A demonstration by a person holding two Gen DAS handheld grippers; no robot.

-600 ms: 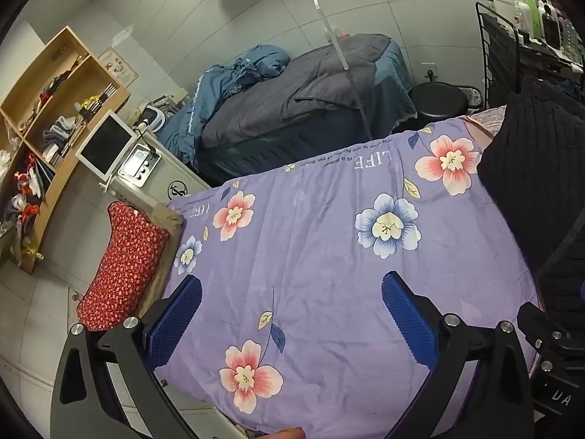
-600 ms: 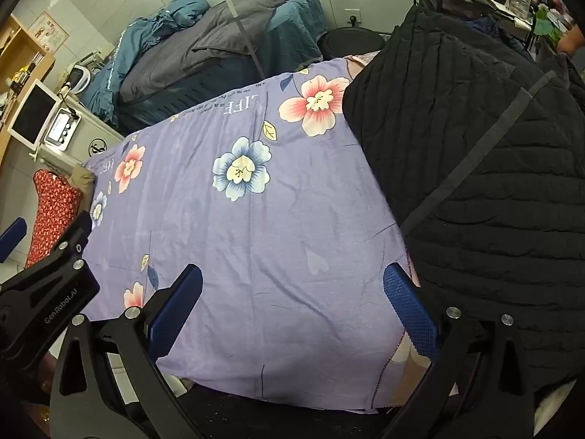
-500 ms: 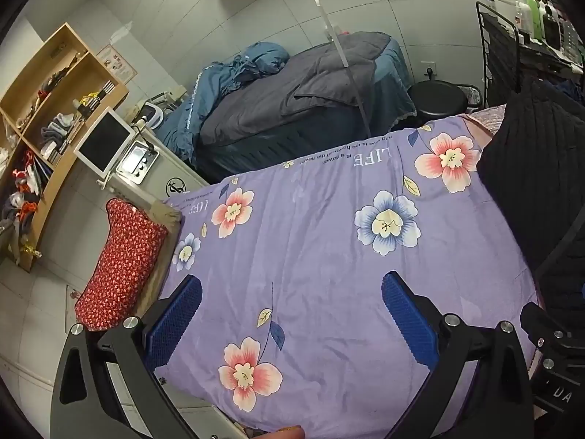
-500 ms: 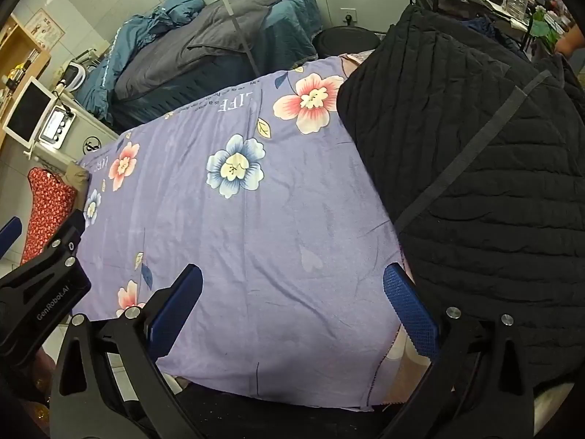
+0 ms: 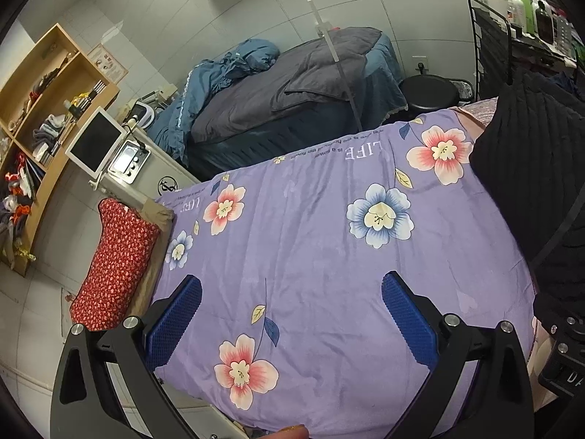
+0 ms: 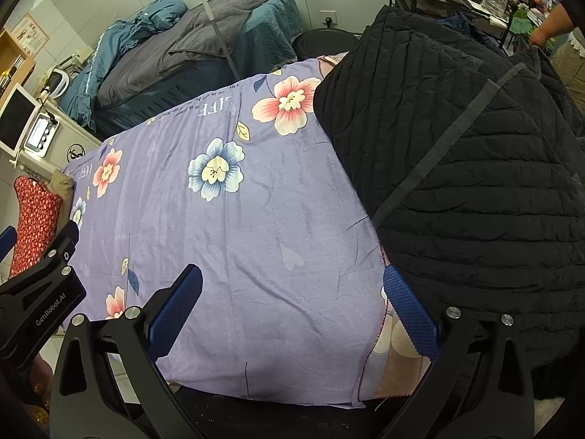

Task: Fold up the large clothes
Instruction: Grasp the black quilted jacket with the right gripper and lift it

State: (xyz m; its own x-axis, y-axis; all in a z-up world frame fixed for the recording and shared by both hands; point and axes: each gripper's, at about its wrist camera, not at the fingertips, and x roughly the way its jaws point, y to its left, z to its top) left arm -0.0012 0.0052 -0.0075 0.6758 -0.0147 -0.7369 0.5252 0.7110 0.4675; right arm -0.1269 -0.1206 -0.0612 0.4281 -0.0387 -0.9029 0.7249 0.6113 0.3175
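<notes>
A large black quilted coat (image 6: 457,153) lies in a heap on the right part of a table covered by a purple flowered sheet (image 6: 256,201). In the left wrist view the coat (image 5: 541,183) is at the right edge and the sheet (image 5: 310,256) fills the middle. My left gripper (image 5: 292,314) is open and empty above the sheet's near left part. My right gripper (image 6: 292,303) is open and empty above the sheet's near edge, its right finger (image 6: 409,311) just beside the coat's edge. The left gripper's body (image 6: 36,303) shows at the right wrist view's lower left.
A red patterned cushion (image 5: 113,267) leans at the table's left end. A white machine with a screen (image 5: 109,150) stands behind it, by wooden shelves (image 5: 40,117). A massage bed with grey and blue covers (image 5: 292,87) stands beyond. A black rack with bottles (image 5: 512,29) is at far right.
Both grippers have shifted slightly, and the table looks a little lower and nearer in both views. Both stay open and empty.
</notes>
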